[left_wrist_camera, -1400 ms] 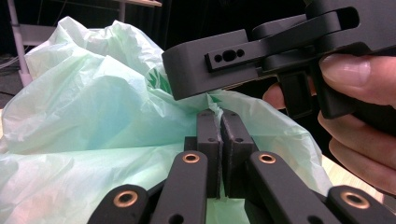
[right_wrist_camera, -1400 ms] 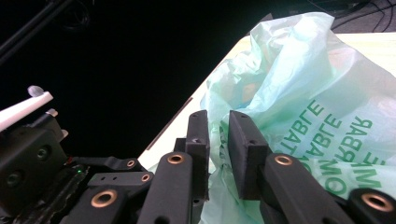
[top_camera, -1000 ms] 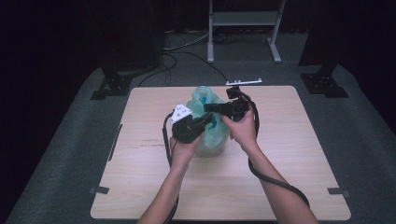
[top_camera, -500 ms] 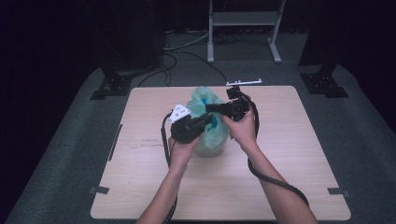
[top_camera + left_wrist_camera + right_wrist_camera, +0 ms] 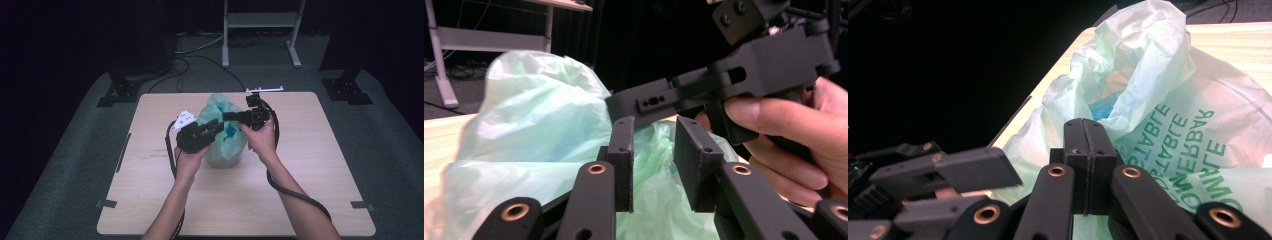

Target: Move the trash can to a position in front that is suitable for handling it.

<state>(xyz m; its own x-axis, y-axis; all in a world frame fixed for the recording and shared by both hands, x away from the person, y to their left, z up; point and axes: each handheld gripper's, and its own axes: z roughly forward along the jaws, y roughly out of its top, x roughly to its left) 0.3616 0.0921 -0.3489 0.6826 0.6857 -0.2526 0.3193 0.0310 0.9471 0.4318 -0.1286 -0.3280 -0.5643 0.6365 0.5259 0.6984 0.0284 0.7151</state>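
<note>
Bag of pale green plastic between my two hand-held grippers

My left hand-held gripper [image 5: 653, 165] has its two black jaws parted, a clear gap between the pads, with crumpled green film showing behind that gap. In the high view this left hand-held gripper [image 5: 216, 126] points toward 2 o'clock and lies against the bag's 9 o'clock side, my left hand [image 5: 189, 161] wrapped round its body and a grey three-cornered plate [image 5: 184, 120] riding on top.

My right hand-held gripper [image 5: 1083, 150] is clenched: the two pads are pressed flat together with only a thin seam between them. Whether any film is pinched in that seam I cannot tell. From above, the right hand-held gripper [image 5: 229, 117] points toward 9 o'clock across the top of the bag, held by my right hand [image 5: 261, 140], its cable [image 5: 290, 192] looping down along my forearm toward 5 o'clock.

The bag [image 5: 224, 134] stands upright near the middle of the desk [image 5: 320, 165], slightly toward the 12 o'clock edge. It is thin, translucent and wrinkled, with its top bunched and partly gaping. In the right gripper view, green printed lettering [image 5: 1193, 150] runs across the side, reading upside down, and something blue [image 5: 1103, 107] shows inside the mouth. The two tools meet over the bag's upper part, the right one passing just above the left one's jaws in the left gripper view.

A small white bracket [image 5: 264, 90] sits at the desk's 12 o'clock edge.
</note>
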